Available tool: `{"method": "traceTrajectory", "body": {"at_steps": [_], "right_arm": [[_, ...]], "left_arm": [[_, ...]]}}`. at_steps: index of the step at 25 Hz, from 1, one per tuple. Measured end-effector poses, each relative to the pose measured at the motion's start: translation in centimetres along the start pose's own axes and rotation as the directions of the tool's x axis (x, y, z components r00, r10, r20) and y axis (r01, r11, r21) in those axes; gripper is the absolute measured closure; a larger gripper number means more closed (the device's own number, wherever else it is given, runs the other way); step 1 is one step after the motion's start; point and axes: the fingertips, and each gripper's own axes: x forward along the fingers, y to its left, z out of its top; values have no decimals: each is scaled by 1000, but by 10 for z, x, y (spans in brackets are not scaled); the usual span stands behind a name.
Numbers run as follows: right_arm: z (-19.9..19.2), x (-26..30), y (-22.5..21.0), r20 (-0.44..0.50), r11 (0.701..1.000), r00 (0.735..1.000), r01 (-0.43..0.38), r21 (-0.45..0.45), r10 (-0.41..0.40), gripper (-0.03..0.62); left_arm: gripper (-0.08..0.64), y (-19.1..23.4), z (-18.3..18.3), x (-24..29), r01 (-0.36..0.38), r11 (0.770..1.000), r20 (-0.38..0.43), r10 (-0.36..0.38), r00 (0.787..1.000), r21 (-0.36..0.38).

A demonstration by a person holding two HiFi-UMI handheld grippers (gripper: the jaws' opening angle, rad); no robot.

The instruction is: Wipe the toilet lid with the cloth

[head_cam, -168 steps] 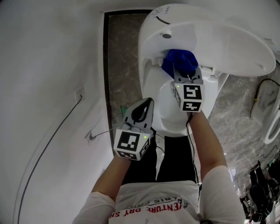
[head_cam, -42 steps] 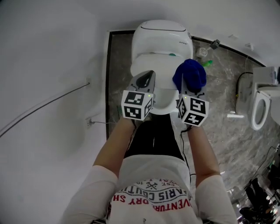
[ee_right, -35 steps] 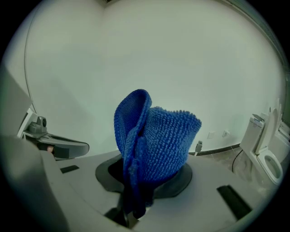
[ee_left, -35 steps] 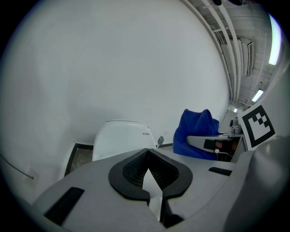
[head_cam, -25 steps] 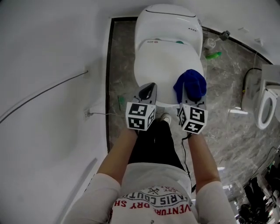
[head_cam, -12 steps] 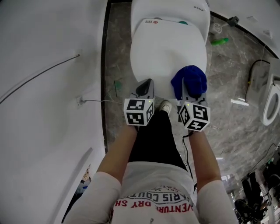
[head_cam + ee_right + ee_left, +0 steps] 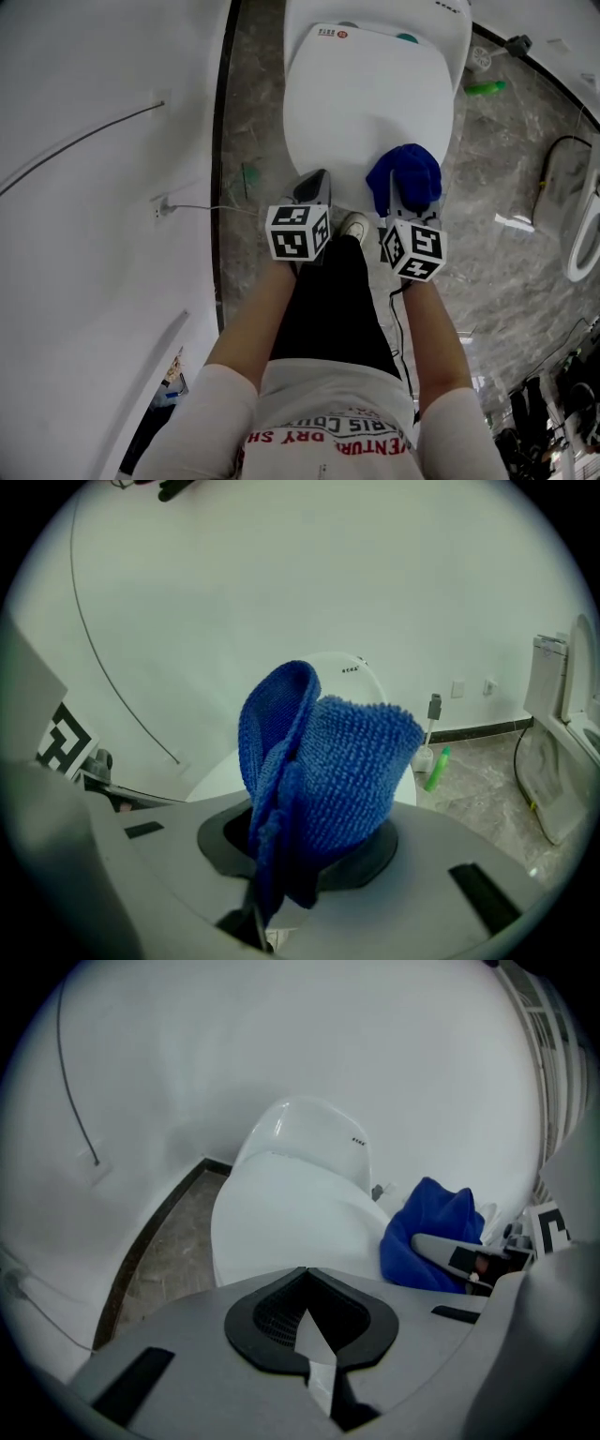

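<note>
Blue cloth (image 7: 413, 170), clamped in your right tool (image 7: 408, 206), hung over the toilet lid's (image 7: 366, 103) near right corner, the lid stretching far; your left tool (image 7: 315, 182) had its jaws together, empty.

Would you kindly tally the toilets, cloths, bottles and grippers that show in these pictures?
Toilets: 2, the near toilet and the far toilet
Cloths: 1, the blue cloth
Bottles: 1, the green bottle
Grippers: 2, the left gripper and the right gripper
Total: 6
</note>
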Motion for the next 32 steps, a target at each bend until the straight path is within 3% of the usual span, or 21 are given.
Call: {"method": "traceTrajectory", "body": {"at_steps": [5,16,20,23,26,29,32], "right_arm": [[-33,17,-6,-36,1000,999,-11,19,12,498],[-70,44,-14,-78,1000,997,-10,11,11,497],[-66,45,-17,-120,998,992,-30,51,36,497],[-55,42,-22,-160,996,985,-52,74,63,497],[-33,39,-21,-160,998,986,-56,4,56,498],[-4,36,-19,-128,996,991,-44,-80,33,498],[28,36,-10,-108,994,993,-62,-90,52,499]], "left_arm": [[554,15,-26,26,-9,997,-45,6,999,-79],[554,29,-50,58,-53,997,-129,59,990,53],[554,27,-49,57,-61,997,-137,67,988,50],[554,22,-34,49,-71,997,-69,73,995,35],[554,14,2,34,-78,991,48,73,996,107],[554,1,44,13,-73,979,156,43,987,190],[554,-9,85,-12,-69,975,245,15,969,213]]}}
